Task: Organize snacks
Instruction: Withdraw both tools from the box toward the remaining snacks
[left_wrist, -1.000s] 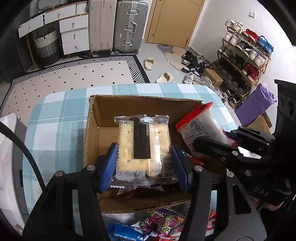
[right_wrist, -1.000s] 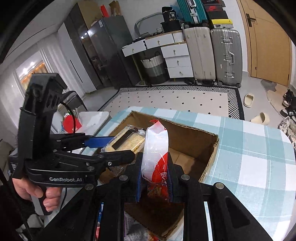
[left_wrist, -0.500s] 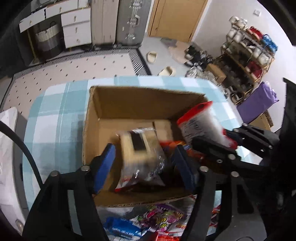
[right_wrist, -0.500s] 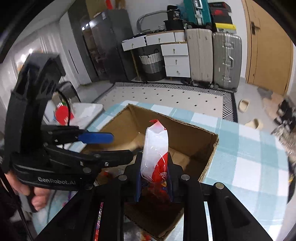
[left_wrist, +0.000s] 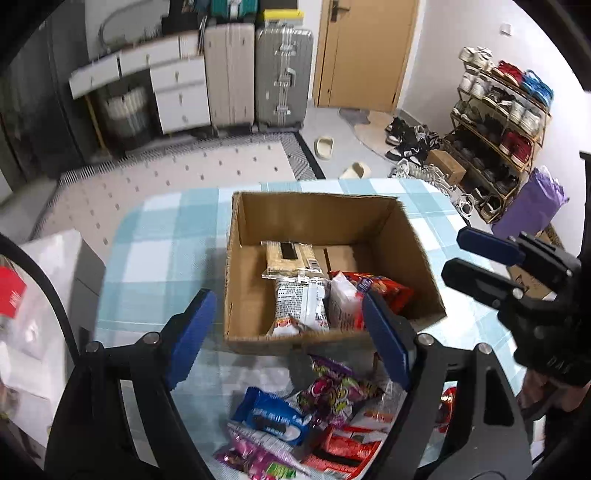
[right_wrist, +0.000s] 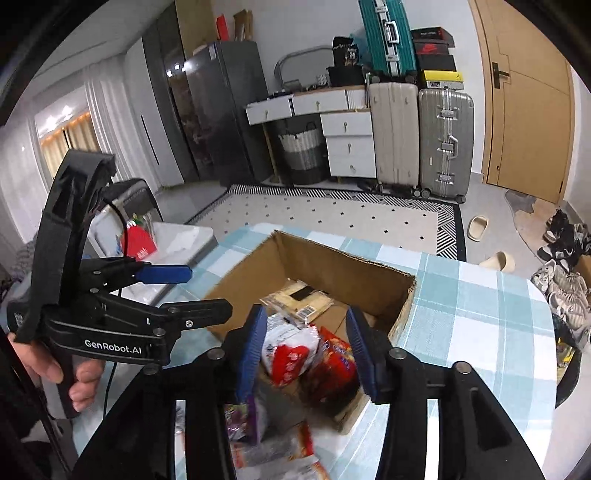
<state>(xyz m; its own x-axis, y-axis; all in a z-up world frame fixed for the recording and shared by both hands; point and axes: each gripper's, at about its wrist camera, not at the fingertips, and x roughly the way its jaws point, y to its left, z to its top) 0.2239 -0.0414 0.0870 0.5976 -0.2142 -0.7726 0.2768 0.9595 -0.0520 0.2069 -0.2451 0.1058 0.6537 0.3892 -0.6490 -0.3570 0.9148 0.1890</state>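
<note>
Both the left gripper (left_wrist: 286, 338) and right gripper (right_wrist: 304, 349) are opening, empty. Snacks (left_wrist: 306, 291) lie in the box (left_wrist: 236, 273) at centre frame; loose packets (left_wrist: 273, 419) at the lower desk edge could be knocked off.

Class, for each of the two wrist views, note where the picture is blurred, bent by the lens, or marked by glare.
Left wrist view: dark corners, the drawers at the back smeared by motion, the cardboard box fairly sharp. Right wrist view: the door bows with the fisheye, lights glare on the dark fridge, and the snack packets between the pads look soft.
</note>
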